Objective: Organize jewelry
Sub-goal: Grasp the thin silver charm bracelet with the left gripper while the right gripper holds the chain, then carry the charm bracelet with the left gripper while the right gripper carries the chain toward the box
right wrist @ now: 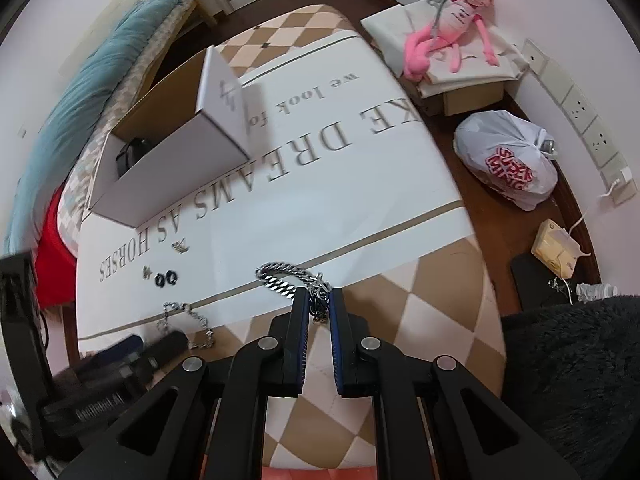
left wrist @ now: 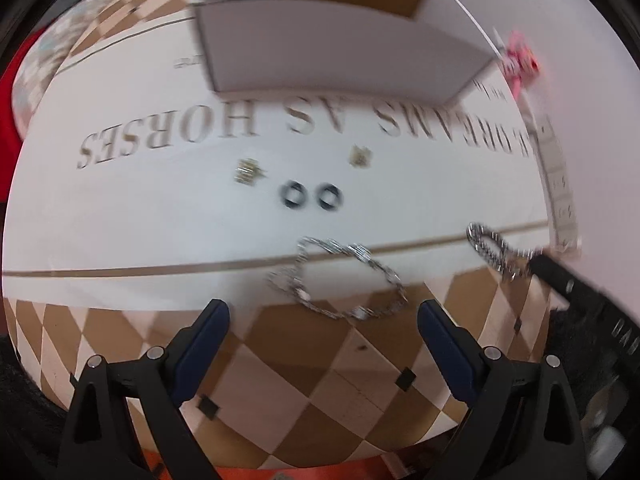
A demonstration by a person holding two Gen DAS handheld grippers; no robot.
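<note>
The left wrist view is smeared by motion, so the small pieces are hard to make out. Two dark rings (left wrist: 312,196) lie side by side on the white cloth-covered bench (left wrist: 160,224), with a small gold-coloured piece (left wrist: 247,171) to their left and another (left wrist: 360,156) to their right; their exact kind cannot be told. A thin silver chain (left wrist: 340,276) lies looped just ahead of the left gripper (left wrist: 322,314), whose fingers stand wide apart and hold nothing. The right gripper (right wrist: 319,306) is clenched on one end of a chunky silver curb-link bracelet (right wrist: 280,276); the rest of it curves out past the fingertips. An open white cardboard box (right wrist: 168,168) sits farther back on the bench, with a dark object inside, partly hidden by its wall.
</note>
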